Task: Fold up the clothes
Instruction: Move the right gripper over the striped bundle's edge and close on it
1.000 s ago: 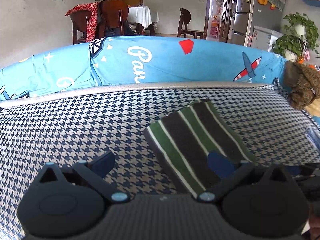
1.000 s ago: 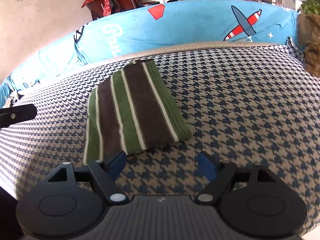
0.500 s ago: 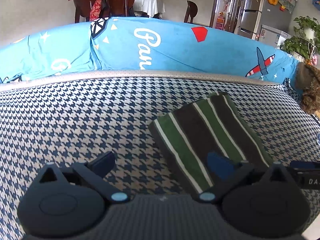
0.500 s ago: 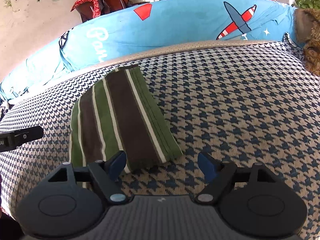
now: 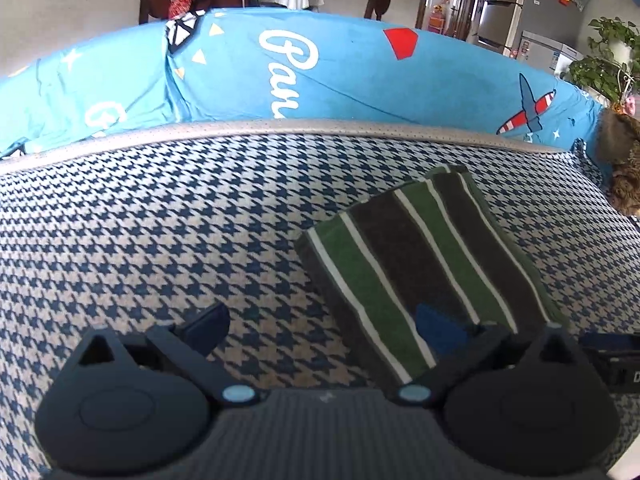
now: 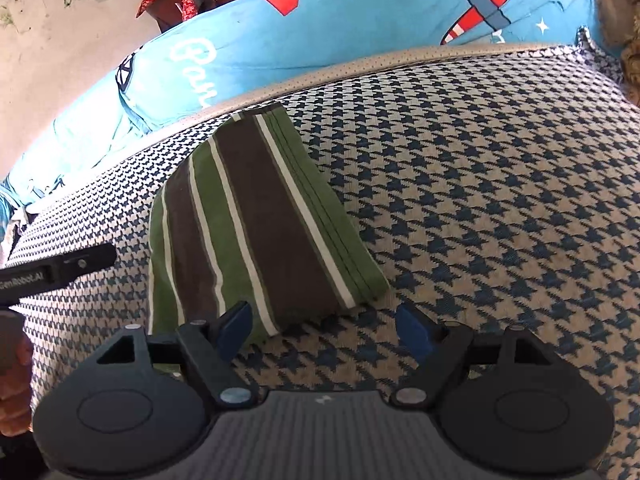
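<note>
Striped garment (image 6: 256, 224) flat; houndstooth cover (image 6: 500, 200) open rightward.

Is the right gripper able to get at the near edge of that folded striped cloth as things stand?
Probably yes: the right gripper is open, just short of the striped cloth, with only bare houndstooth cover between.

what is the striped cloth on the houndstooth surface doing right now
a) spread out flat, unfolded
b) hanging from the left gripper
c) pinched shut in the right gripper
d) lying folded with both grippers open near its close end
d: the striped cloth lies as a folded stack on the houndstooth surface, and the left gripper and right gripper both stand open, gripping nothing.
</note>
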